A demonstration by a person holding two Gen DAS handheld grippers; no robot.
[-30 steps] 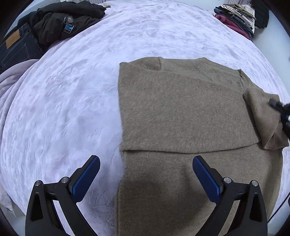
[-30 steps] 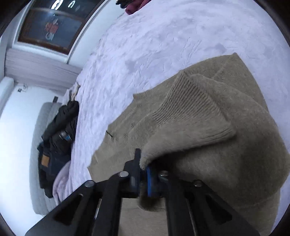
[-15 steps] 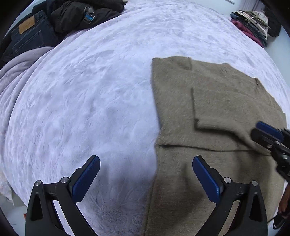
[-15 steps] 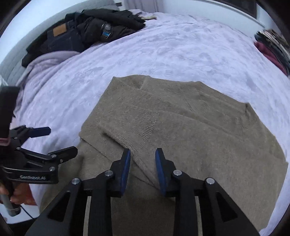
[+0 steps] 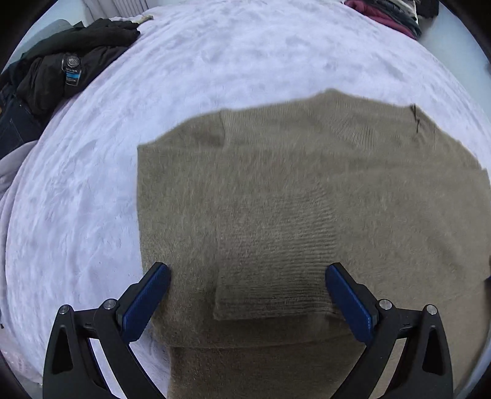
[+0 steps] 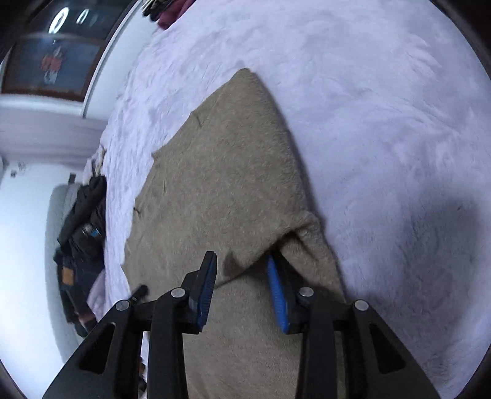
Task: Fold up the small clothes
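Released since a second ago, sweater lies flat; left hand-held gripper gapes wide, right hand-held gripper part-open, both empty.

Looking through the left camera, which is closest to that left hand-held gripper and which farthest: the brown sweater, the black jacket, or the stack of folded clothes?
1. Brown sweater: right under the left hand-held gripper, between its open fingers.
2. Black jacket: far left, at the bed's edge.
3. Stack of folded clothes: top right, at the far edge of the bed.
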